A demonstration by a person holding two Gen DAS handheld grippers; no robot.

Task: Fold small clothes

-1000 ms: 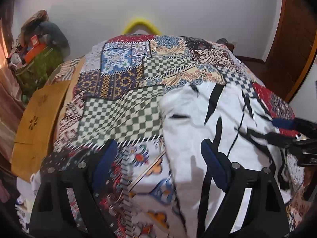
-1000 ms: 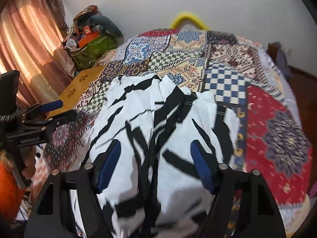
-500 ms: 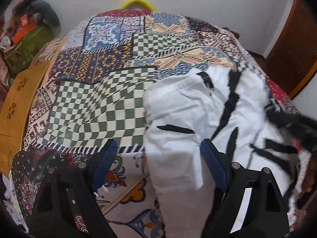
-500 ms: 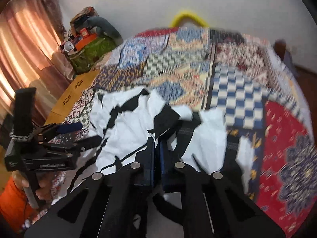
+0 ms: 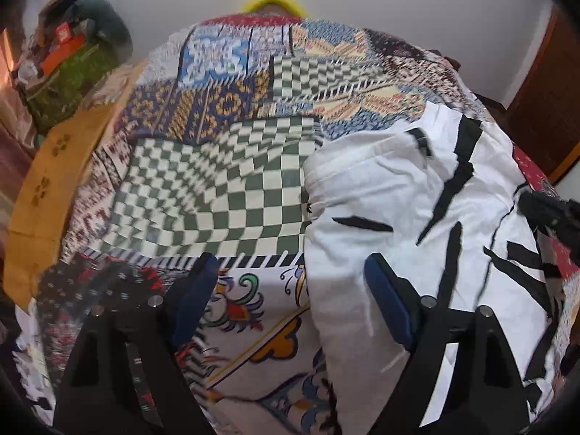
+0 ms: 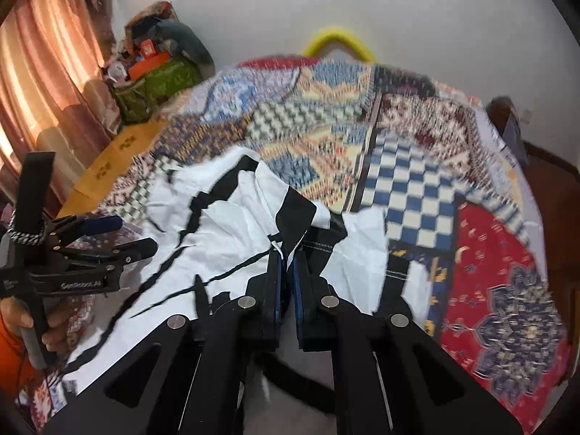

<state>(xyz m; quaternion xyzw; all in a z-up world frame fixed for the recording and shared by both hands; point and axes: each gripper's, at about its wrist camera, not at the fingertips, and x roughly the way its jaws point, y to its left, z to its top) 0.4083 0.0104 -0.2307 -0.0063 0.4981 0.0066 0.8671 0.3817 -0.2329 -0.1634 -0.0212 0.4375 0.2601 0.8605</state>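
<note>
White garment [image 5: 391, 188] slashed with black streaks; patchwork bedspread [image 5: 217, 188] of green-white checks, blue-white checks, red medallions; black claws, blue pads [image 5: 386, 299].

far patchwork bedspread [image 6: 326, 116] blurred

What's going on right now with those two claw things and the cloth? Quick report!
Right gripper shut on white-and-black garment. Left gripper open over garment's edge, gripping nothing. Garment rumpled on patchwork bedspread. Nothing in the way.
</note>
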